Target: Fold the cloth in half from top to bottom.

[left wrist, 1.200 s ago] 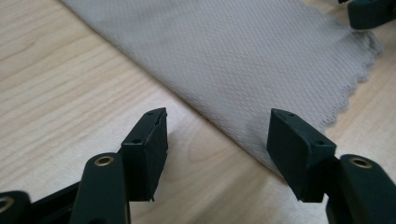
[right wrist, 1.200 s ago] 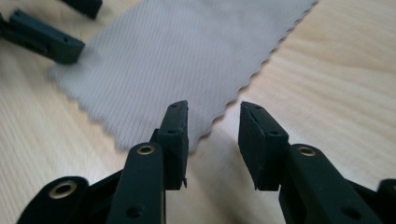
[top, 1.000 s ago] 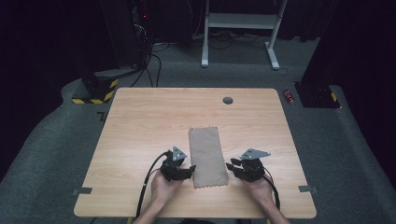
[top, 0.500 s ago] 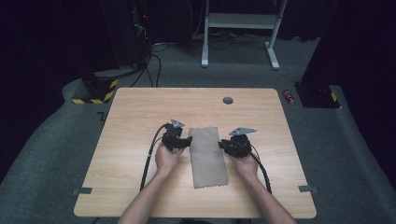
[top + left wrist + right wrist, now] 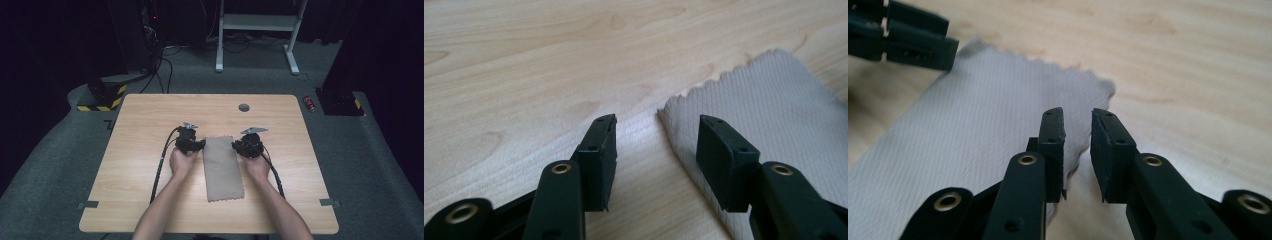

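Presently, reading left to right across the high view:

Item 1, bench (image 5: 140,200): light wood-grain top, rounded corners, a small dark round fitting (image 5: 244,107) set near its far edge.

Item 2, left gripper (image 5: 199,145): black, held in the person's left hand (image 5: 182,161), a black cable (image 5: 161,165) trailing back along the forearm. It sits just beside the left long edge of the cloth, near the far end. In the left gripper view its fingers (image 5: 600,150) stand well apart, one over bare wood, the other over the cloth's scalloped corner (whether either pad touches the fabric cannot be told).

Item 3, cloth (image 5: 223,167): grey-beige, rectangular, pinked edges, lying flat on the bench with its long side running away from the person, between the two grippers. Woven texture is plain in the left gripper view (image 5: 774,115) and the right gripper view (image 5: 978,130).

Item 4, right gripper (image 5: 235,146): black, in the right hand (image 5: 256,165), at the cloth's right long edge, near the far corner. In its own view the fingers (image 5: 1052,145) are narrowly apart, straddling the cloth's edge, with nothing clamped; the left gripper's fingers (image 5: 913,42) show at upper left, across the cloth.

Item 5, floor (image 5: 375,165): grey carpet, with a white frame (image 5: 260,30) beyond the bench.
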Action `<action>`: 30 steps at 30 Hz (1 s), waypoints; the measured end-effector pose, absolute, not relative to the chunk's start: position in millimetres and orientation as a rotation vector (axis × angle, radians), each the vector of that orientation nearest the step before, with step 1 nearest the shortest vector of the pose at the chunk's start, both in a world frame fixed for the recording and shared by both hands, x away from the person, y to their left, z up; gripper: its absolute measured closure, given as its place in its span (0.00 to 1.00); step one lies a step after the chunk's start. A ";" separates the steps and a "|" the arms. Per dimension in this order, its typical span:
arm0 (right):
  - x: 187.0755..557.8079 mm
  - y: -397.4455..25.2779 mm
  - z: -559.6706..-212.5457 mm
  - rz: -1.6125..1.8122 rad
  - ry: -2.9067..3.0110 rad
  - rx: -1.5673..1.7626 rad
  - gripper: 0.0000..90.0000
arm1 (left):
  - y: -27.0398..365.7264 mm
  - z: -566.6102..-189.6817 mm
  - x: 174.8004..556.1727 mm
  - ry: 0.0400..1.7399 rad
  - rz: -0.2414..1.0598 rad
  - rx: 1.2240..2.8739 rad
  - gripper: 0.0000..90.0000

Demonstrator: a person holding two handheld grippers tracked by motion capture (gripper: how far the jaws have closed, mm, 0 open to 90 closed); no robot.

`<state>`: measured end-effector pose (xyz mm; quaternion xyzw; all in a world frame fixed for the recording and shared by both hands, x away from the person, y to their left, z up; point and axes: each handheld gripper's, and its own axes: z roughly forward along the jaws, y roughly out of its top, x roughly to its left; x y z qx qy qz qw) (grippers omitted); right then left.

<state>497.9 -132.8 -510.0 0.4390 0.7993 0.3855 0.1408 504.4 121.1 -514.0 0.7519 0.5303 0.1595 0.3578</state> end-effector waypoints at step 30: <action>535.6 -109.1 -517.5 1.003 2.330 1.277 0.95 | 99.7 -509.3 526.1 1.355 0.394 2.068 0.99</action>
